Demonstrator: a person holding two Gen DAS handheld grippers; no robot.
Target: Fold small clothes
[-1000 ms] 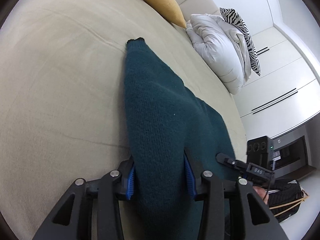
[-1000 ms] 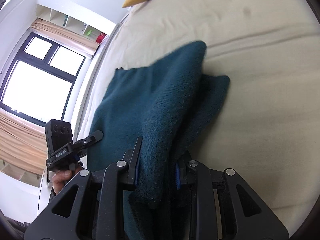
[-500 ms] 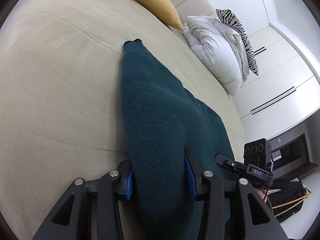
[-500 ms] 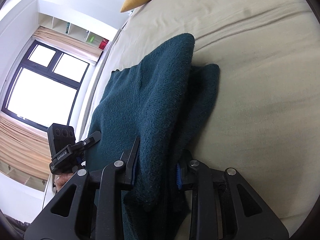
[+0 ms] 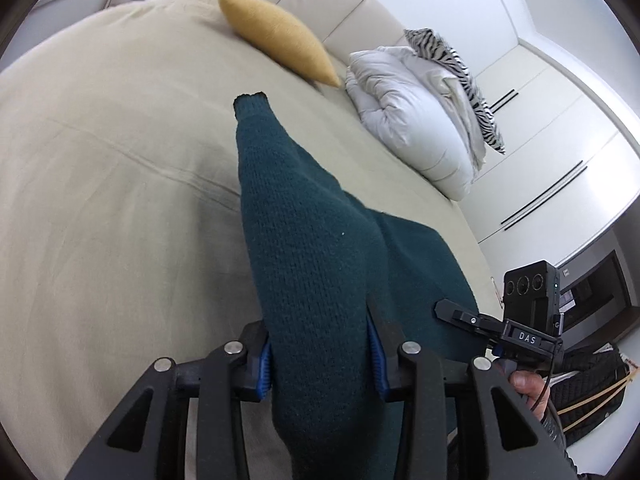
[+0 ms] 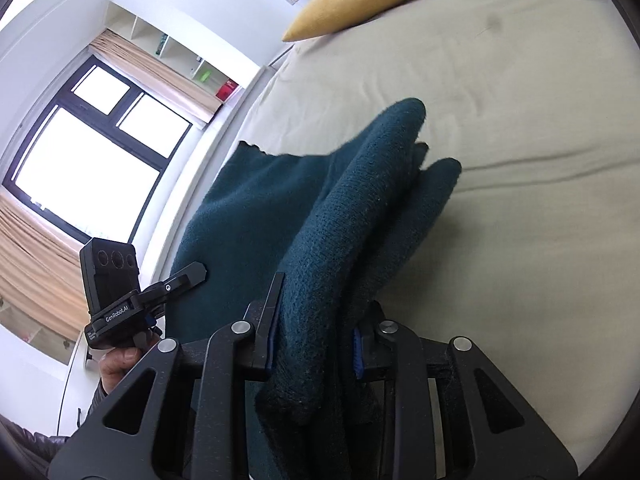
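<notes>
Two grippers pinch one dark green sweater [image 5: 312, 264] over the beige bed [image 5: 100, 200]. Our left gripper [image 5: 320, 354] has just squeezed tighter on a bunched sleeve. Our right gripper [image 6: 312, 344] is clamped on folded cloth. A yellow pillow [image 5: 276, 36] lies toward twelve o'clock, a white duvet [image 5: 416, 116] toward two.

So the count: one dark teal knit sweater [image 5: 312, 264], one beige bed [image 5: 100, 200] under it. Two handheld grippers, the left gripper [image 5: 322, 354] near the bottom and the right gripper [image 6: 312, 344] too. One mustard yellow cushion [image 5: 276, 36] at the far end, one white duvet bundle [image 5: 408, 108] far right, and one zebra-print pillow [image 5: 460, 76] behind that. One window [image 6: 88, 148] on the left, split into four panes.
</notes>
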